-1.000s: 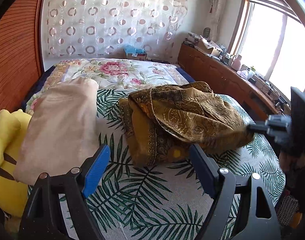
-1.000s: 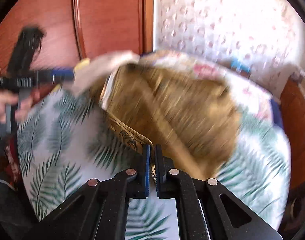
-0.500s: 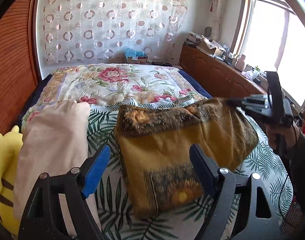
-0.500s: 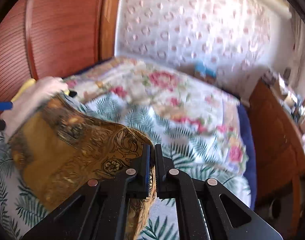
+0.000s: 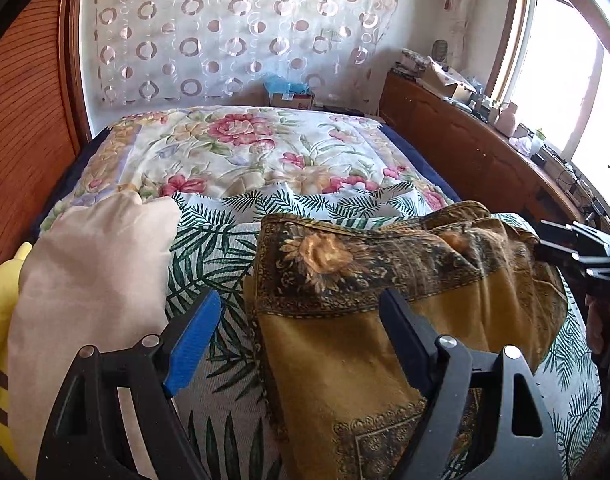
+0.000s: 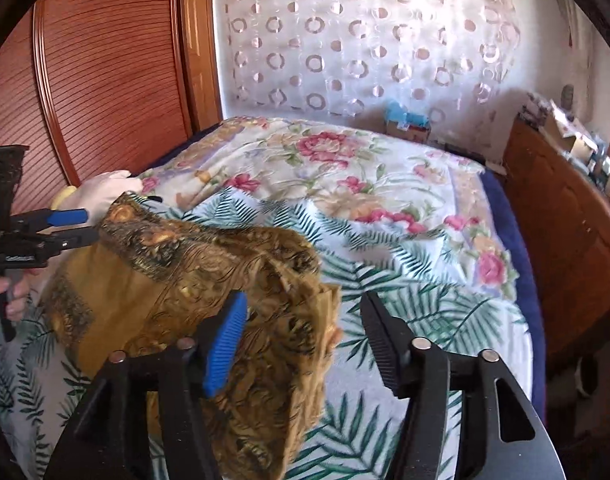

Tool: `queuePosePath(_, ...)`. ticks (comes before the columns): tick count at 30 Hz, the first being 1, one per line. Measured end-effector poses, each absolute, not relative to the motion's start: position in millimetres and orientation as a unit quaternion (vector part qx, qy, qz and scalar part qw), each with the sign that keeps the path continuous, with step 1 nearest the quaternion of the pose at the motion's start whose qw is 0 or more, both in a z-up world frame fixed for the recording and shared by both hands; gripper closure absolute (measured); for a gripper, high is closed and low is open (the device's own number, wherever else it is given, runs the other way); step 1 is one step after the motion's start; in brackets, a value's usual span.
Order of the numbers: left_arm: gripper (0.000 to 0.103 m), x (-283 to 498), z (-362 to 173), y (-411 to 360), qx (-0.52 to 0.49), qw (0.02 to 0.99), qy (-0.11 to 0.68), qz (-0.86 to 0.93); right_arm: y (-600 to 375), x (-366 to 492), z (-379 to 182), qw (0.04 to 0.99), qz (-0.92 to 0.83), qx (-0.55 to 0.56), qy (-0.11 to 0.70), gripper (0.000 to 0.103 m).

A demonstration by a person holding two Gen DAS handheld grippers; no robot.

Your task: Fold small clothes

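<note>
A mustard-gold patterned garment [image 5: 385, 320] lies on the palm-leaf bedspread [image 5: 209, 240], folded with its dark floral border on top. My left gripper [image 5: 301, 328] is open, its jaws straddling the garment's near left edge. In the right wrist view the garment [image 6: 209, 276] lies bunched at lower left. My right gripper [image 6: 305, 332] is open and empty, hovering at the garment's right end. The left gripper also shows in the right wrist view [image 6: 75, 226], and the right gripper shows in the left wrist view [image 5: 561, 240].
A folded beige garment [image 5: 93, 280] lies left of the gold one, beside a yellow plush toy [image 5: 1, 320]. A floral quilt [image 5: 257, 152] covers the far bed. A wooden sideboard [image 5: 485, 160] runs along the right, a wooden wardrobe [image 6: 105, 80] on the left.
My right gripper was shut on the garment and carried it across the bed; it has now opened and let go. The garment has settled flatter. My left gripper stayed open.
</note>
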State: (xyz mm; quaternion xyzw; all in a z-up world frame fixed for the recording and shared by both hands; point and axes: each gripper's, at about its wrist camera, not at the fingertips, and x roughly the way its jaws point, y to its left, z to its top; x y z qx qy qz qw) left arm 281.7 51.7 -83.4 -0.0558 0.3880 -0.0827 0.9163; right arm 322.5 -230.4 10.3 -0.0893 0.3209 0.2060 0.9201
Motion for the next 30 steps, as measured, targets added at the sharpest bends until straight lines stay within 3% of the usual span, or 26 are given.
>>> queuePosePath(18,0.021,296,-101,52,-0.066,0.904,0.413,-0.094,-241,363,-23,0.897,0.212,-0.054,0.384,0.03)
queuePosePath(21,0.037,298,-105,56,-0.087,0.894,0.424,-0.117,-240,366,-22,0.898,0.214,-0.054,0.381,0.029)
queuePosePath(23,0.047,299,-108,58,-0.101,0.888,0.43,-0.124,-237,363,-23,0.896,0.221,-0.055,0.38,0.035)
queuePosePath(27,0.061,299,-107,60,-0.103,0.887,0.432,-0.129,-231,361,-27,0.887,0.256,-0.059,0.379,0.067)
queuePosePath(28,0.08,300,-108,63,-0.111,0.884,0.433,-0.137,-231,360,-27,0.887,0.261,-0.062,0.376,0.078)
queuePosePath(30,0.091,299,-108,64,-0.127,0.878,0.436,-0.152,-230,356,-23,0.89,0.27,-0.074,0.36,0.085)
